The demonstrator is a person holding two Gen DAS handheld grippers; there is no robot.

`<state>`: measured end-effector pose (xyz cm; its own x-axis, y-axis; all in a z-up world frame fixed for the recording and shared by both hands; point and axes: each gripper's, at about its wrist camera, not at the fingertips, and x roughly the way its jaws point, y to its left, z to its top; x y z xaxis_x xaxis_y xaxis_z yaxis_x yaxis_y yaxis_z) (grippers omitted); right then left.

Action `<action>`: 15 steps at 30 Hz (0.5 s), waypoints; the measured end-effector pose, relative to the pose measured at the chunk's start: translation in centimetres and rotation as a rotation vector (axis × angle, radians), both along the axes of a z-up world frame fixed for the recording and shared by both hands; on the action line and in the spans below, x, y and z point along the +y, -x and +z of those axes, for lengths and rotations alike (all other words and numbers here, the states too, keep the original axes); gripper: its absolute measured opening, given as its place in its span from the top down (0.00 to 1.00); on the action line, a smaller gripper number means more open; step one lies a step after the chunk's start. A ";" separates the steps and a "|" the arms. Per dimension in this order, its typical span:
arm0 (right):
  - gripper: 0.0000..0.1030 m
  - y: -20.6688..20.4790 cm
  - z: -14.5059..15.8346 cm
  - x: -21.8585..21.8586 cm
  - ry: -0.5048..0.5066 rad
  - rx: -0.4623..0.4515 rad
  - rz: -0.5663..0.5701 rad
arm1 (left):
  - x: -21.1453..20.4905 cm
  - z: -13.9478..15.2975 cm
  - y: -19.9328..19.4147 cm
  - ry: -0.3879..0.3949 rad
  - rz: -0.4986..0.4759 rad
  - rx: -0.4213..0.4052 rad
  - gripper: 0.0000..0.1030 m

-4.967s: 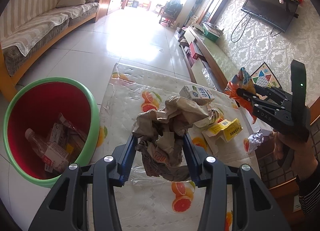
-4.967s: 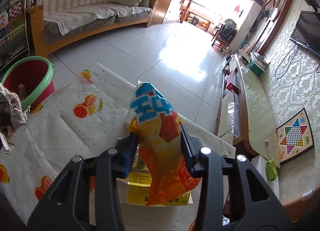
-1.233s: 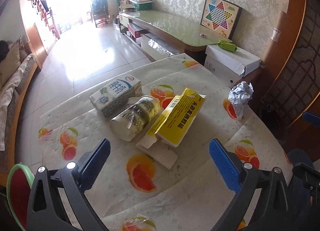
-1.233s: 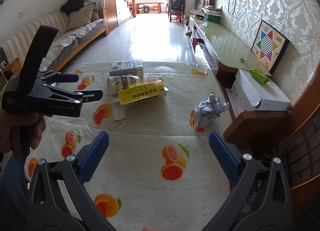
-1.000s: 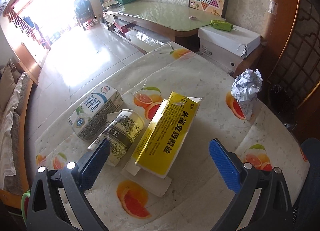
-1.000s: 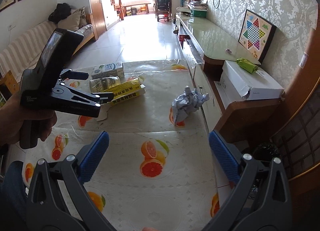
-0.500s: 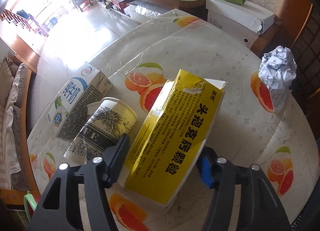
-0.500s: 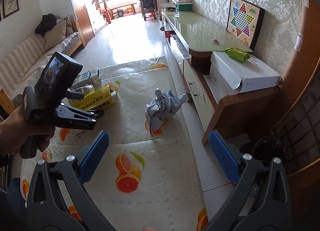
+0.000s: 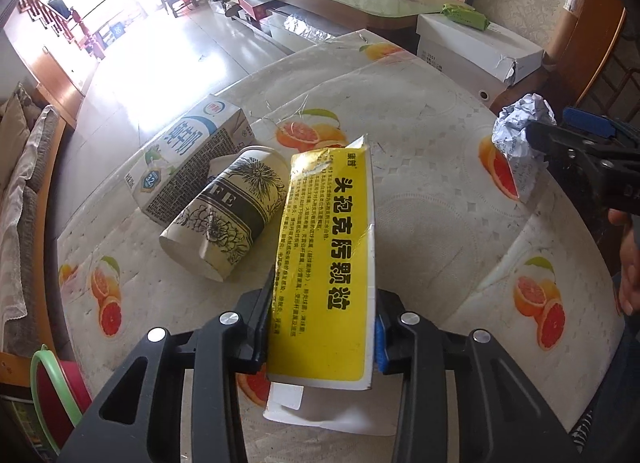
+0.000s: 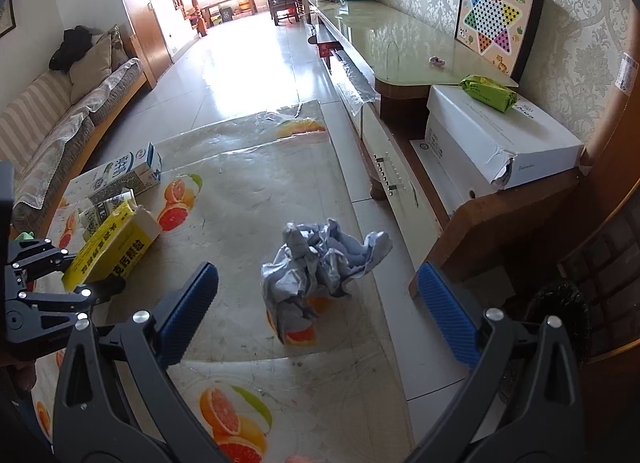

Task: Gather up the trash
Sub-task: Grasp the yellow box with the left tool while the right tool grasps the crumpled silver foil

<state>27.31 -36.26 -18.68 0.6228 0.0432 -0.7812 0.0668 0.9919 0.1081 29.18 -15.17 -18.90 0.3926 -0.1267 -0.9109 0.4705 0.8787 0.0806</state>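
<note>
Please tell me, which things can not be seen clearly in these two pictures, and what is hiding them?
- Red bin, left wrist view: cut off at the corner, contents unseen.
- White card under the yellow box, left wrist view: mostly covered by the box.
- Paper cup, right wrist view: largely behind the yellow box.
- Crumpled paper, left wrist view: partly covered by the right hand-held gripper.

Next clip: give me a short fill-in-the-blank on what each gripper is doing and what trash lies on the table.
The left gripper is shut on the ____ cardboard box.
The right gripper, fingers wide open, faces the crumpled ____ ball.
The printed paper cup lies on its ____, next to the milk carton.

Missing words: yellow; paper; side
</note>
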 end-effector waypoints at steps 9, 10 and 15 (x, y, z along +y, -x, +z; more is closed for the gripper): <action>0.05 -2.2 -2.0 0.4 0.023 0.046 0.000 | 1.8 2.7 2.9 0.079 0.014 -0.029 0.68; 0.05 -2.3 -2.3 0.5 0.026 0.050 0.003 | 1.8 2.6 2.9 0.083 0.016 -0.024 0.68; 0.05 -2.7 -2.9 1.0 0.053 0.058 0.013 | 2.5 3.0 3.5 0.099 0.033 -0.031 0.69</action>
<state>30.01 -35.23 -21.56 0.5763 0.0091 -0.8172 0.0582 0.9969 0.0522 25.63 -12.68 -15.95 0.4262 -0.2022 -0.8817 0.4397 0.8981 0.0066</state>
